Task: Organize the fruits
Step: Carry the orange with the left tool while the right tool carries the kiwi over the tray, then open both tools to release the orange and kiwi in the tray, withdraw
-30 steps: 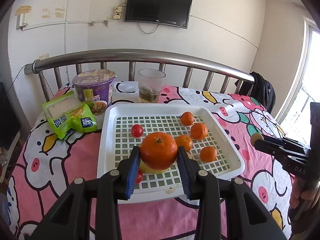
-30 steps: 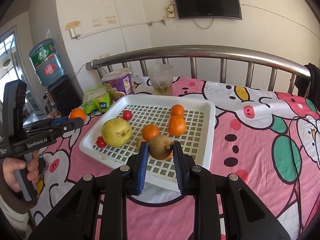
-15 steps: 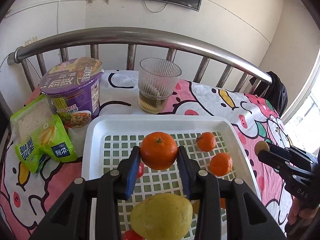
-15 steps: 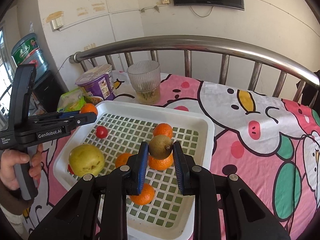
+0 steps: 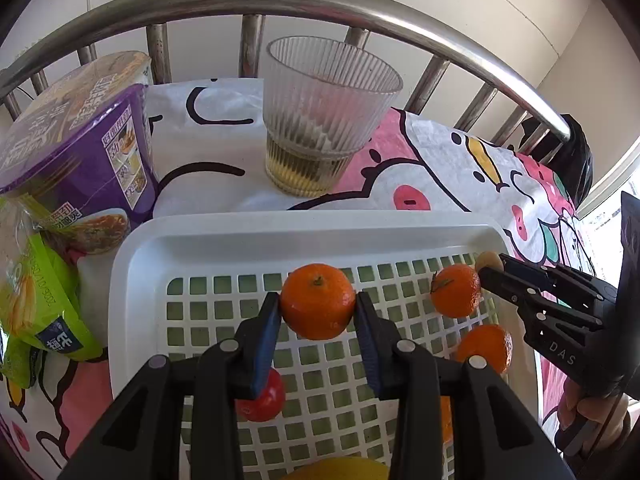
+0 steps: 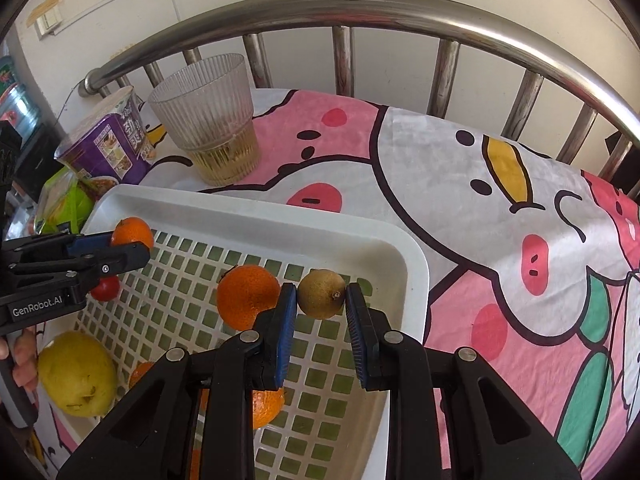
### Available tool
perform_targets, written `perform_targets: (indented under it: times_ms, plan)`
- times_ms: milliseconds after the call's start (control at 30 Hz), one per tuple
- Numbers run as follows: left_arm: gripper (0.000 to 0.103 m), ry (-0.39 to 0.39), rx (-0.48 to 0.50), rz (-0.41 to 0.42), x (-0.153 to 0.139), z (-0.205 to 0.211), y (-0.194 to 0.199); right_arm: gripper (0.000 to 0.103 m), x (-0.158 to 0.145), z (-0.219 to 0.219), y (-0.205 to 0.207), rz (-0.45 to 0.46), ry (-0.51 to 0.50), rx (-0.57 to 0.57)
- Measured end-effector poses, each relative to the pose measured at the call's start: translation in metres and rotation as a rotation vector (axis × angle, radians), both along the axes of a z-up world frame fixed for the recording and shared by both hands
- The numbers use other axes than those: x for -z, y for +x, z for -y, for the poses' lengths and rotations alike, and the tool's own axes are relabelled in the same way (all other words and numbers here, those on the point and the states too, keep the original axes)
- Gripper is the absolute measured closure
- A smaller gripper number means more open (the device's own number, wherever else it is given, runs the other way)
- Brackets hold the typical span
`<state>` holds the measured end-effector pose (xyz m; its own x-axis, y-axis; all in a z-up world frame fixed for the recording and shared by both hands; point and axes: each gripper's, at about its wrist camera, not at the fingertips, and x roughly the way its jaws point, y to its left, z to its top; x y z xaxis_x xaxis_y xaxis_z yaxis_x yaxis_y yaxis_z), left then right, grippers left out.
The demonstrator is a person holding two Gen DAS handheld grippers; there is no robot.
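My left gripper [image 5: 317, 312] is shut on an orange mandarin [image 5: 318, 301] and holds it over the far left part of the white slotted tray [image 5: 280, 236]. My right gripper [image 6: 321, 302] is shut on a brown kiwi [image 6: 322, 293] over the tray's far right corner [image 6: 400, 248]. In the tray lie more mandarins [image 5: 456, 290] [image 6: 248, 296], a red tomato [image 5: 262, 400] and a yellow pear [image 6: 78, 374]. The right gripper also shows at the right of the left wrist view [image 5: 490, 266]; the left gripper shows at the left of the right wrist view [image 6: 128, 240].
A ribbed glass with some liquid [image 5: 326, 116] stands just beyond the tray. A purple noodle cup [image 5: 76, 140] and green snack packs [image 5: 36, 304] lie to the tray's left. A steel bed rail [image 6: 360, 12] runs along the back. The cartoon-print cloth [image 6: 500, 208] stretches to the right.
Both grippers have moved forward and lower over the tray's far part, each still holding its fruit. The glass and rail now look much closer.
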<state>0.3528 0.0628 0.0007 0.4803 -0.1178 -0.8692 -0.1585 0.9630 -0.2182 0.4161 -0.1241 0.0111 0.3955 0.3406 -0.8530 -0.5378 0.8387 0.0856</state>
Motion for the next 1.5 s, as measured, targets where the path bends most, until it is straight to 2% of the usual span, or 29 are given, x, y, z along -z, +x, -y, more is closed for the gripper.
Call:
perform_targets:
  times_ms: [233,300,333,367,400,433,467,567,700,833,967,1167,1300,1500]
  plan:
    - [0.063,-0.026,-0.004,-0.073,0.01,-0.004,0.008,0.077,0.007,0.002,0.006,-0.023,-0.009,0.018]
    - [0.058,-0.039,-0.01,-0.049,0.005,-0.006,0.005,0.064,-0.002,0.006,0.001,-0.009,0.033,0.021]
    - [0.045,-0.038,-0.02,-0.022,-0.001,-0.008,0.0,0.057,-0.011,0.01,-0.004,0.016,0.056,0.024]
    - [0.031,-0.037,-0.028,0.011,-0.009,-0.009,-0.005,0.044,-0.019,0.014,-0.01,0.045,0.074,0.026]
    - [0.027,-0.035,-0.039,0.05,-0.019,-0.01,-0.012,0.036,-0.03,0.018,-0.018,0.083,0.089,0.03]
    - [0.022,-0.039,-0.05,0.085,-0.028,-0.011,-0.019,0.022,-0.041,0.022,-0.026,0.125,0.102,0.036]
    - [0.018,-0.05,-0.058,0.114,-0.037,-0.011,-0.026,0.018,-0.052,0.027,-0.036,0.165,0.114,0.045]
    - [0.011,-0.069,-0.076,0.224,-0.071,-0.008,-0.055,0.016,-0.08,0.04,-0.067,0.235,0.166,0.042]
    - [0.0,0.058,-0.119,0.403,-0.113,0.01,-0.115,0.003,-0.106,0.055,-0.117,0.335,0.186,0.087]
    - [0.0,0.188,-0.146,0.488,-0.126,0.033,-0.171,0.0,-0.111,0.06,-0.169,0.435,0.115,0.136]
    - [0.0,0.245,-0.189,0.494,-0.12,0.046,-0.22,0.0,-0.1,0.065,-0.212,0.429,0.113,0.127]
    - [0.0,0.214,-0.207,0.474,-0.088,0.055,-0.282,0.0,-0.078,0.078,-0.262,0.416,0.137,0.124]
    - [0.0,0.223,-0.182,0.423,-0.057,0.065,-0.303,0.0,-0.06,0.086,-0.283,0.374,0.159,0.122]
    - [0.0,0.243,-0.154,0.324,-0.017,0.07,-0.304,0.0,-0.031,0.085,-0.294,0.328,0.131,0.134]
